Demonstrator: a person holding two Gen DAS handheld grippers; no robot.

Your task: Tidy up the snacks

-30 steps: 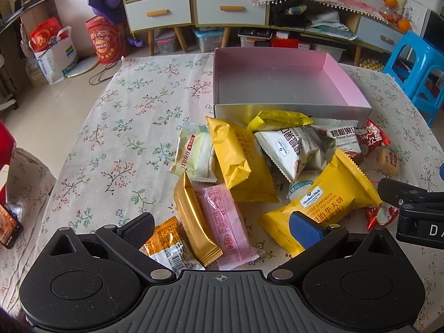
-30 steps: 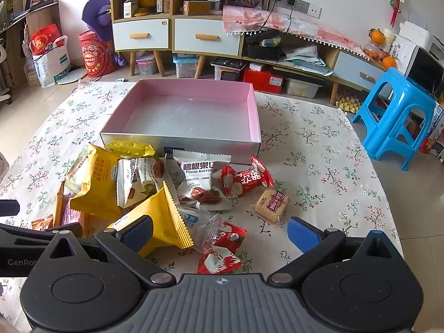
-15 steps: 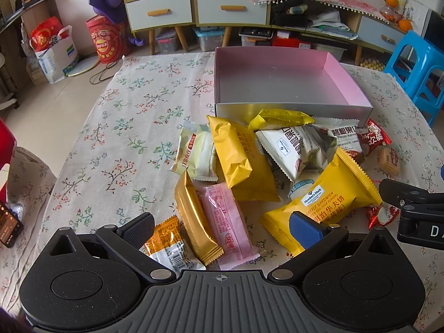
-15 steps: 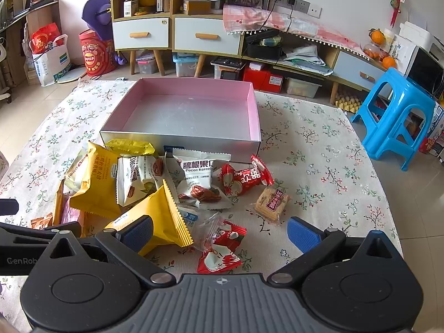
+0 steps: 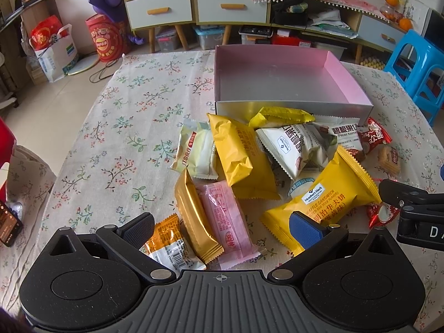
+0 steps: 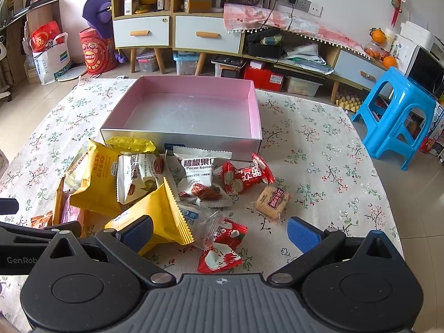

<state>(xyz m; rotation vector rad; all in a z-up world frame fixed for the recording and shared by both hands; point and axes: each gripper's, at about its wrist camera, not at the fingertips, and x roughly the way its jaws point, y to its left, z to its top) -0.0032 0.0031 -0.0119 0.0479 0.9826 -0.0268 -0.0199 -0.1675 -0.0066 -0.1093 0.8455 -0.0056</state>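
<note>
Still unsorted snacks (image 5: 249,172) beside box (image 5: 288,105)

Soft, even daylight fills both sharp views, glare sheens the pink box (image 6: 191,116) floor, and fisheye bending curves everything around it.

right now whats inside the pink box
Nothing shows inside the shallow pink-walled cardboard box: its silver floor is bare in both wrist views. Only the strip just behind its silver front wall is hidden. The wrapped snacks all lie outside, piled against that wall.
</note>
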